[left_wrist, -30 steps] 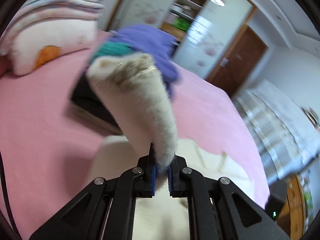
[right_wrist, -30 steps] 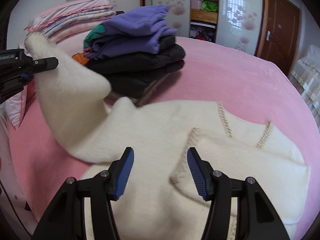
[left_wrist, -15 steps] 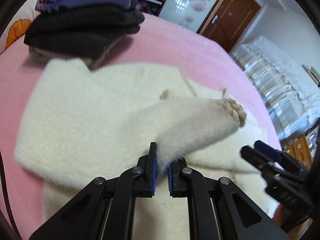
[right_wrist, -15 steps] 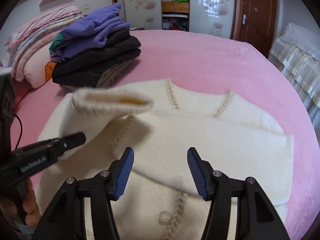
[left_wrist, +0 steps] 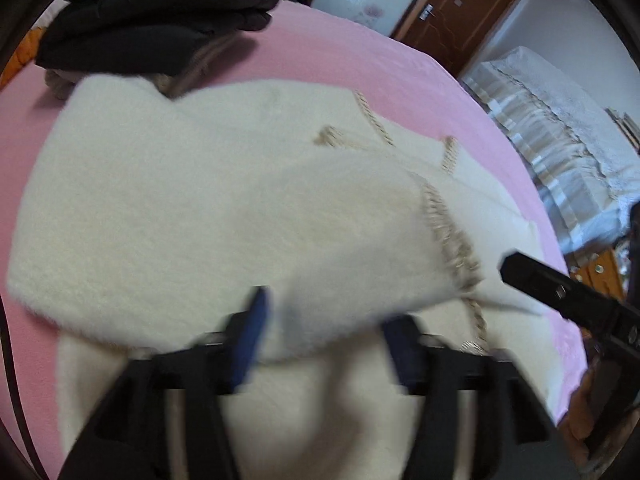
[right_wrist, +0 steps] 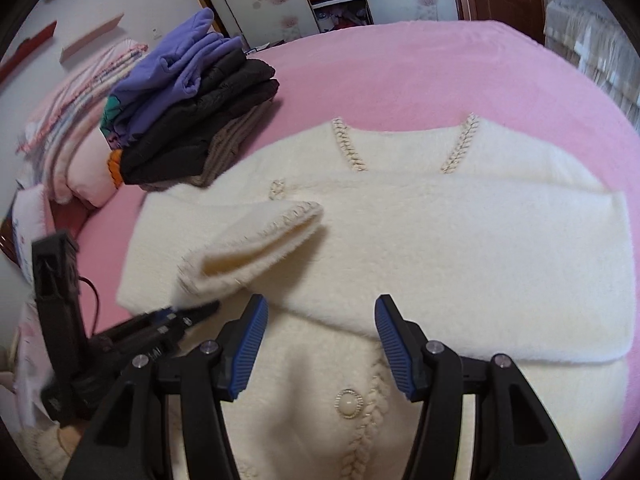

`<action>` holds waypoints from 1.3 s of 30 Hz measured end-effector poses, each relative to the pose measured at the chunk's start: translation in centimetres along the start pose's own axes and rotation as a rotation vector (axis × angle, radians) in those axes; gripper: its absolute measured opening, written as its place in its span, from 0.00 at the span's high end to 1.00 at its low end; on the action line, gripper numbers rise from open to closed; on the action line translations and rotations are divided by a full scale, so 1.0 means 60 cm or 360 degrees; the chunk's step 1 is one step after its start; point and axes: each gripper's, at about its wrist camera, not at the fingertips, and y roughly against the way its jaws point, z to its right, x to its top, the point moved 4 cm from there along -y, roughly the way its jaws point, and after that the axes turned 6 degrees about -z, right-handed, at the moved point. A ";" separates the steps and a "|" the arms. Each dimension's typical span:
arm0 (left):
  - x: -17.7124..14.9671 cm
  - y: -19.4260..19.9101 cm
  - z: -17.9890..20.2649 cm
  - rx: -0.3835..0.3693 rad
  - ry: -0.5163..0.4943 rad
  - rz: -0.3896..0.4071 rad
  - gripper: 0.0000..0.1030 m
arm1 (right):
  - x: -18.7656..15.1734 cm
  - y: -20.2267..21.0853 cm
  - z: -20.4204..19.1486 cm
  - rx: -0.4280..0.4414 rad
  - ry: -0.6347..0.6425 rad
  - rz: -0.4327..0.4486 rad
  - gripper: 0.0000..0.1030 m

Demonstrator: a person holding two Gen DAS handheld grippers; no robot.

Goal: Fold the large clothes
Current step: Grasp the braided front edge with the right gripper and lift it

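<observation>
left view: left claw [left_wrist: 324, 340] is opening, fuzzy cream sleeve [left_wrist: 320, 240] slipping free mid-frame over the cardigan [left_wrist: 160, 200]; it could spring back unfolded. right view: right claw [right_wrist: 318, 350] sits wide and empty at the bottom, opening a bit, over the braided, pearl-buttoned front on the pink bed [right_wrist: 400, 72].

A fluffy cream cardigan [right_wrist: 460, 240] with braided beige trim lies spread flat on the pink bed [right_wrist: 400, 76]. Both sleeves are folded across its chest; the left sleeve's cuff [right_wrist: 260, 240] sits slightly raised and open.
</observation>
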 end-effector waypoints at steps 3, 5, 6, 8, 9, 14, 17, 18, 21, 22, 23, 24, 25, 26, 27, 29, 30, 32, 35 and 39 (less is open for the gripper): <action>-0.020 0.016 0.019 0.0027 -0.0092 0.0015 0.25 | 0.006 -0.003 0.001 0.0093 -0.0059 -0.0012 0.37; -0.035 0.028 0.025 0.0079 -0.0157 0.0019 0.25 | 0.009 -0.012 0.002 0.0154 -0.0118 -0.0039 0.34; -0.042 0.035 0.025 0.0118 -0.0181 0.0028 0.25 | 0.010 -0.018 0.004 0.0193 -0.0153 -0.0065 0.34; -0.052 0.055 0.017 0.0207 -0.0204 0.0067 0.25 | 0.011 -0.028 0.007 0.0245 -0.0195 -0.0107 0.34; -0.056 0.066 0.011 0.0247 -0.0206 0.0090 0.25 | 0.013 -0.034 0.007 0.0254 -0.0210 -0.0123 0.34; -0.065 0.118 -0.040 0.0433 -0.0157 0.0200 0.25 | 0.020 -0.068 0.007 0.0291 -0.0245 -0.0201 0.34; -0.068 0.136 -0.083 0.0482 -0.0067 0.0214 0.25 | 0.028 -0.089 0.002 0.0293 -0.0231 -0.0219 0.34; -0.068 0.138 -0.095 0.0485 -0.0035 0.0211 0.25 | 0.031 -0.097 0.000 0.0292 -0.0227 -0.0225 0.34; -0.074 0.144 -0.135 0.0492 0.0077 0.0201 0.25 | 0.036 -0.121 -0.008 0.0313 -0.0224 -0.0250 0.34; -0.074 0.144 -0.144 0.0500 0.0100 0.0198 0.25 | 0.036 -0.128 -0.011 0.0307 -0.0212 -0.0251 0.35; -0.073 0.143 -0.152 0.0506 0.0119 0.0196 0.25 | 0.038 -0.134 -0.016 0.0285 -0.0192 -0.0249 0.38; -0.075 0.143 -0.159 0.0508 0.0131 0.0194 0.25 | 0.038 -0.140 -0.022 0.0267 -0.0162 -0.0249 0.40; -0.077 0.144 -0.166 0.0514 0.0144 0.0189 0.25 | 0.038 -0.145 -0.029 0.0263 -0.0136 -0.0255 0.44; -0.078 0.139 -0.168 0.0518 0.0151 0.0185 0.25 | 0.038 -0.150 -0.034 0.0250 -0.0113 -0.0259 0.49; -0.079 0.137 -0.171 0.0521 0.0157 0.0180 0.25 | 0.037 -0.153 -0.041 0.0257 -0.0085 -0.0258 0.54; -0.079 0.133 -0.176 0.0535 0.0167 0.0169 0.25 | 0.034 -0.152 -0.054 0.0321 -0.0034 -0.0256 0.86; -0.077 0.127 -0.176 0.0540 0.0169 0.0163 0.25 | 0.034 -0.146 -0.062 0.0293 0.0008 -0.0236 0.86; -0.076 0.119 -0.180 0.0559 0.0174 0.0148 0.25 | 0.034 -0.126 -0.082 0.0208 0.0134 -0.0167 0.87; -0.072 0.110 -0.189 0.0589 0.0195 0.0139 0.25 | 0.047 -0.075 -0.121 0.0132 0.0312 -0.0019 0.87; -0.053 0.100 -0.201 0.0596 0.0278 0.0150 0.25 | 0.090 0.021 -0.174 0.0063 0.0519 0.0231 0.87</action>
